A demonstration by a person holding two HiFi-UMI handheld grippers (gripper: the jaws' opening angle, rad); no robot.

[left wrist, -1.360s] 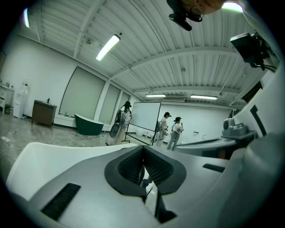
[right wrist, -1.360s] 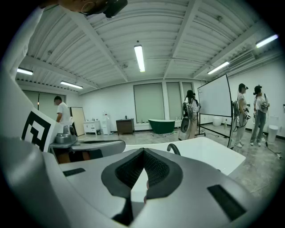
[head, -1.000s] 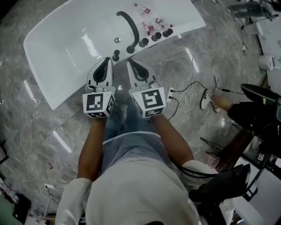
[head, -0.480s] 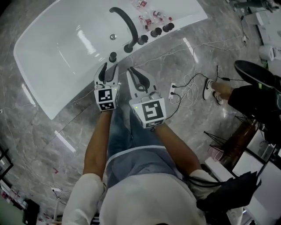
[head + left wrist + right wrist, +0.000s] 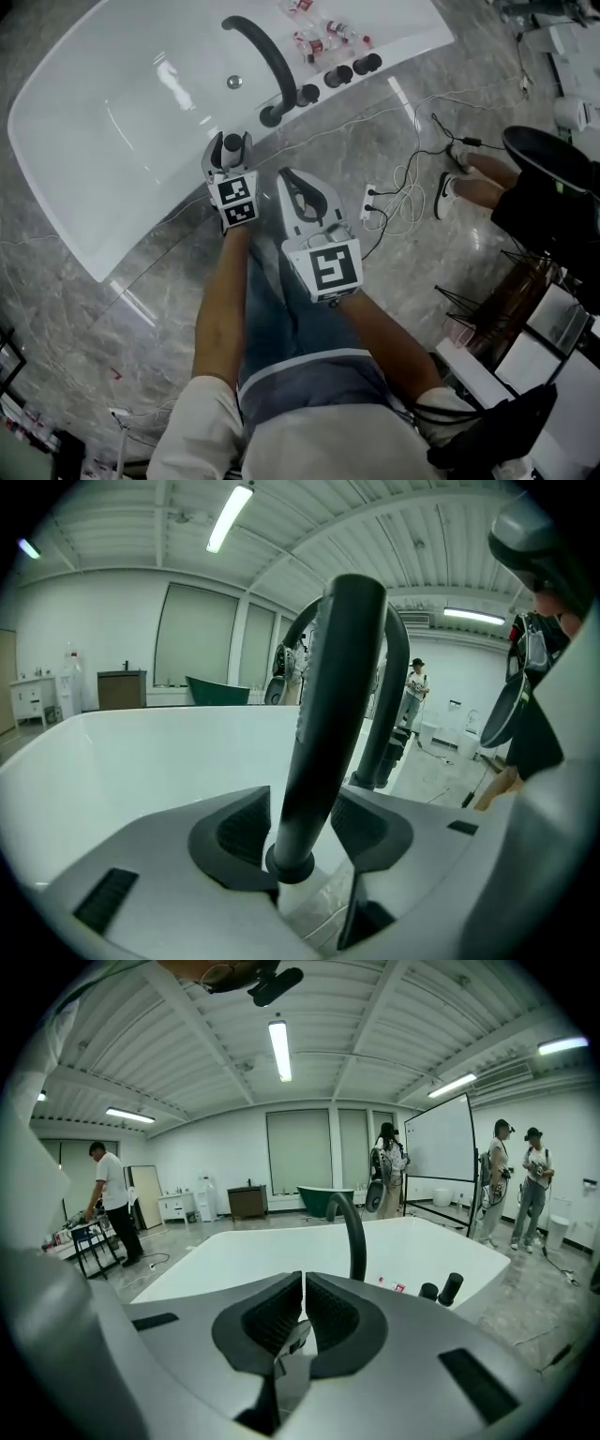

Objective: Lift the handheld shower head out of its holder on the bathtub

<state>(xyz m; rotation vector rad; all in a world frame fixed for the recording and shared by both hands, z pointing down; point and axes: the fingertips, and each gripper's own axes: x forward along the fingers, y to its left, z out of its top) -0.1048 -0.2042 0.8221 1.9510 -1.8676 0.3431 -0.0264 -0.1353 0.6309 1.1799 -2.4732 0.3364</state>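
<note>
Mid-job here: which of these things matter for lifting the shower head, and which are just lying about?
For the job:
- handheld shower head, upright between the opening left tongs, not yet gripped
- bathtub

Lying about:
- curved spout
- knobs
- small bottles
- floor cables
- right tongs, shut and empty

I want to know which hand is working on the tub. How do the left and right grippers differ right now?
The left gripper has its jaws opening, with the shower head handle standing between them and the pads clear of it; the right gripper has its jaws together on nothing. The left gripper is at the bathtub rim; the right gripper hangs back, short of it. Both point toward the bathtub.
</note>
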